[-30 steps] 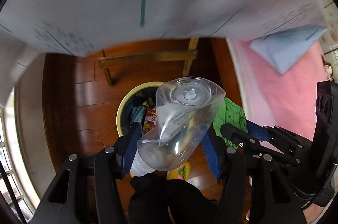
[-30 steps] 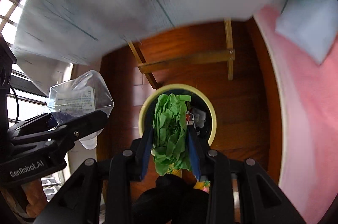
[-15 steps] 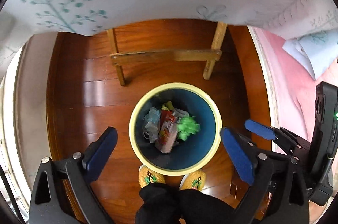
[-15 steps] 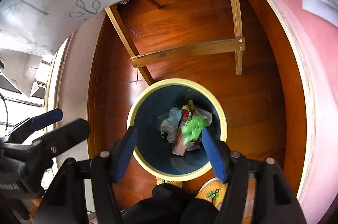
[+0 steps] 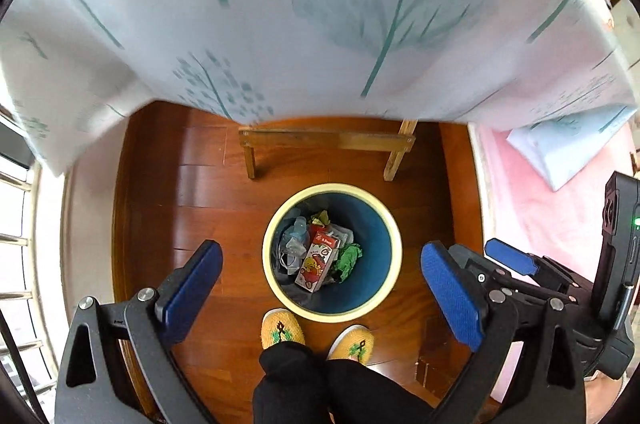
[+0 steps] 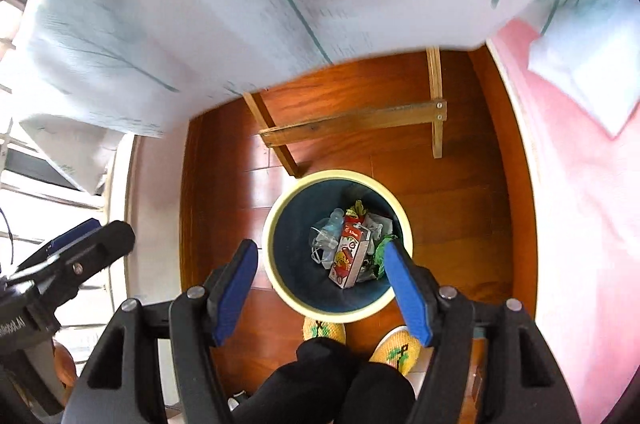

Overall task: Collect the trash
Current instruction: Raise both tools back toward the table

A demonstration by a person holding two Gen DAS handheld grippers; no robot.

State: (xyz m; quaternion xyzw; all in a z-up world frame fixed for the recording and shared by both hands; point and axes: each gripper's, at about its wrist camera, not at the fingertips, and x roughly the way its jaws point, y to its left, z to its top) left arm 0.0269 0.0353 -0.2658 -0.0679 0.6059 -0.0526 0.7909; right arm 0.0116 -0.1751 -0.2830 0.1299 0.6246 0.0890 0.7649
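We hold the left gripper [image 5: 320, 284] and right gripper [image 6: 324, 286] spread wide, both empty. At 12 o'clock the bin [image 5: 394, 244] holds the trash [image 5: 318, 256]. It stands on wooden flooring [image 5: 160, 207]; tablecloth [image 5: 320, 7] overhangs.

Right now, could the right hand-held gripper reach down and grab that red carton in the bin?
Probably yes. The right hand-held gripper is open above the bin, and the red carton lies on top of the trash, uncovered. It would have to go down inside the rim.

carton [image 5: 317, 262], bottle [image 5: 295, 238] and crumpled wad [image 5: 349, 260] inside bin [image 5: 390, 224], on floor [image 5: 180, 203] before table legs [image 5: 326, 140]
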